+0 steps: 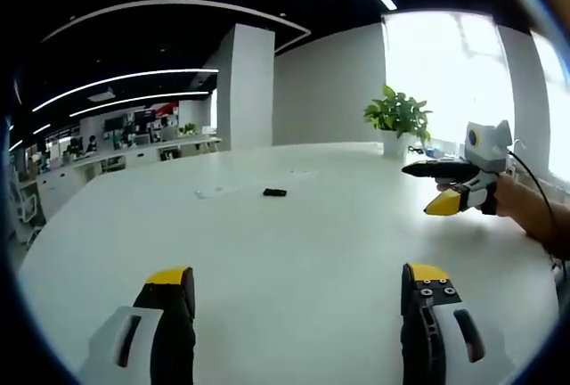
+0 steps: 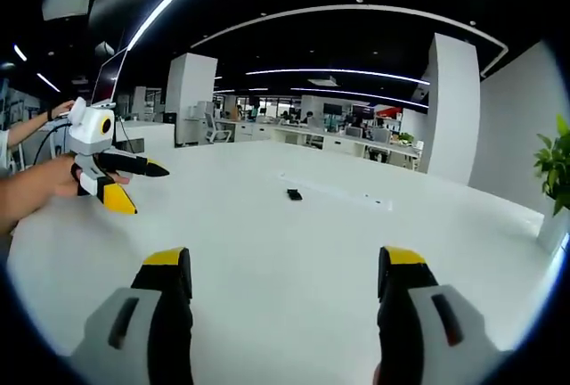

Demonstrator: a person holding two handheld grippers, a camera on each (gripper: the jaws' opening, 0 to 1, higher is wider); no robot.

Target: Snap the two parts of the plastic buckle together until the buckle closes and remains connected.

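A small black buckle piece lies on the white table well ahead of me, beside a faint clear strip. The same black piece lies near the middle of the table in the right gripper view. My left gripper stands open low over the near table, nothing between its yellow-tipped jaws. My right gripper is open too and holds nothing. Each gripper comes into the other's view, held by a hand: the right gripper at the right, the left gripper at the left.
A potted plant in a white pot stands at the table's far edge by a bright window. A pale flat strip lies just beyond the black piece. Desks and a white pillar stand behind the table.
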